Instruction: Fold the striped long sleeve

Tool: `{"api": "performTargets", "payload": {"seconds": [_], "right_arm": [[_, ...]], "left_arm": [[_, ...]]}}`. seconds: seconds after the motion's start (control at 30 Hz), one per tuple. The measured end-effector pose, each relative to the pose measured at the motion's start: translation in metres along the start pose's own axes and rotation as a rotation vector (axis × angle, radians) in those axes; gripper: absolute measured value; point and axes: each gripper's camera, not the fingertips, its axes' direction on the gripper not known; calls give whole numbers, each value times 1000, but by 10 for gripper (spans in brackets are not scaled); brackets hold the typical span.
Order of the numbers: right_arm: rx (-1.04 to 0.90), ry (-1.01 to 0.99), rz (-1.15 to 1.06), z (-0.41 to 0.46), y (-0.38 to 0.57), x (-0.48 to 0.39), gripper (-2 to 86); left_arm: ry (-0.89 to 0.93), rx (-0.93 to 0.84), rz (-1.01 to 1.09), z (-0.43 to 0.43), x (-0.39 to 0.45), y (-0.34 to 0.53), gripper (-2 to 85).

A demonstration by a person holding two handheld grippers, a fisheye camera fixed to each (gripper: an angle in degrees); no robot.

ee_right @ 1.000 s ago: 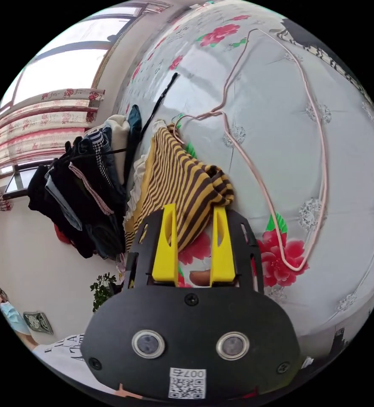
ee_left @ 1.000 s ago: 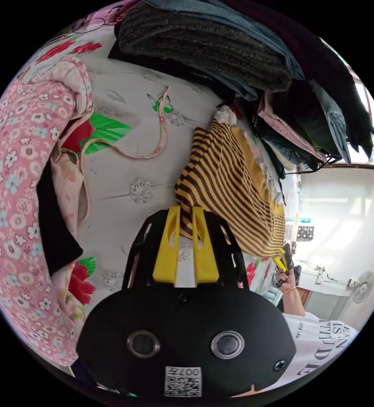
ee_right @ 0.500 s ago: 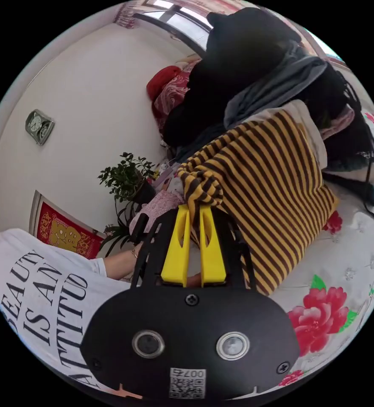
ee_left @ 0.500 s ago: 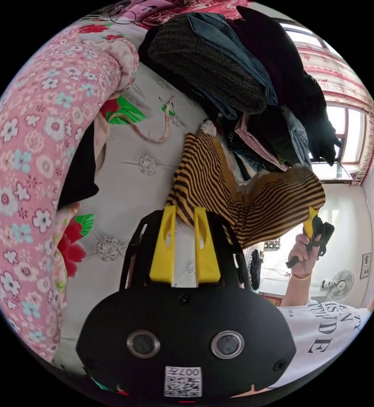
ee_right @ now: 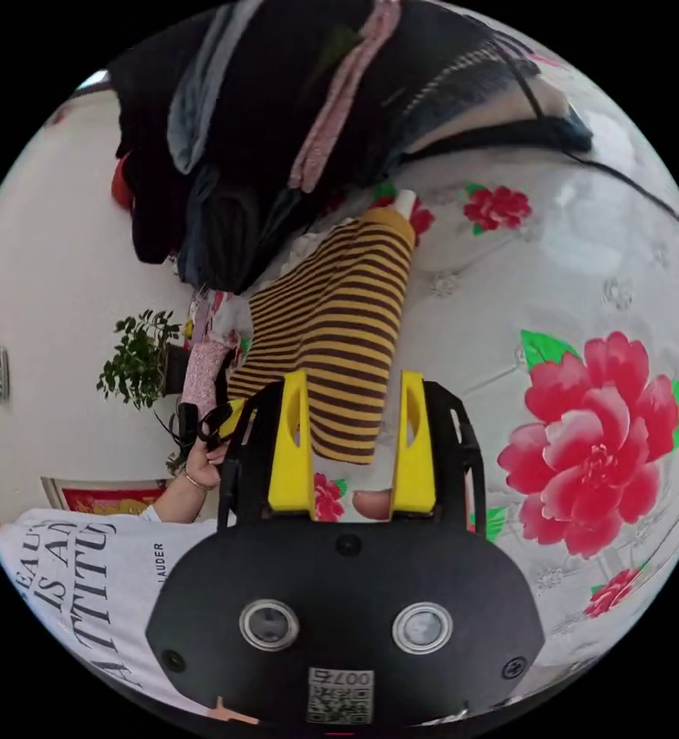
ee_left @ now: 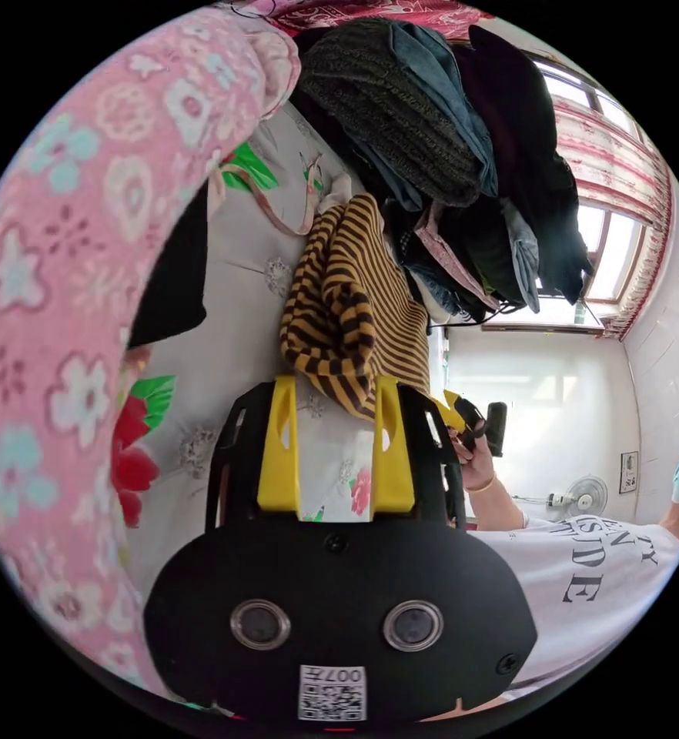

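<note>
Yellow-and-dark-brown stripes mark the one striped long sleeve [ee_left: 355,308], a soft knit bunched and folded over itself on the quilted floral bedcover [ee_right: 586,323], just beside a heap of dark clothes [ee_left: 432,123]. Two grippers show: the left gripper [ee_left: 332,385] and the right gripper [ee_right: 351,381], each with its yellow jaws spread wide, gripping nothing, the garment's edge lying between them.

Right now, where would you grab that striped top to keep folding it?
Probably the free bottom edge of the striped top, nearest the open right gripper. It lies flat on the bedspread there, so slide in low from that end; the far end is tucked against the clothes pile.
</note>
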Motion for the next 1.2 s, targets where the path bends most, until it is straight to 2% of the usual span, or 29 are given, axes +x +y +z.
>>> {"api": "performTargets", "payload": {"seconds": [0.07,0.27,0.33,0.4,0.53,0.73,0.9,0.97,1.03,1.1,1.2], "right_arm": [[-6,-105,109,8,2,32,116],[-101,-288,181,65,-15,48,103],[-129,-314,191,66,-18,48,95],[-112,-371,159,53,-18,44,88],[-19,-497,102,3,5,35,74],[141,-537,106,-102,55,62,64],[382,-418,68,-232,104,88,60],[508,-268,37,-308,137,89,60],[604,-139,40,-360,165,87,61],[695,-34,76,-404,193,90,62],[842,115,271,-451,237,122,65]], "left_arm": [[33,-9,-4,7,-3,-11,121],[34,-22,12,16,-8,-27,71],[107,-3,18,11,-8,-24,63],[188,9,85,5,12,-16,60],[219,-34,234,3,69,7,59],[331,-240,408,68,177,35,57],[476,-498,647,207,318,62,57],[495,-591,756,259,378,85,57],[491,-643,865,307,436,115,57],[464,-738,877,370,490,154,55],[317,-766,908,423,494,194,48]]}}
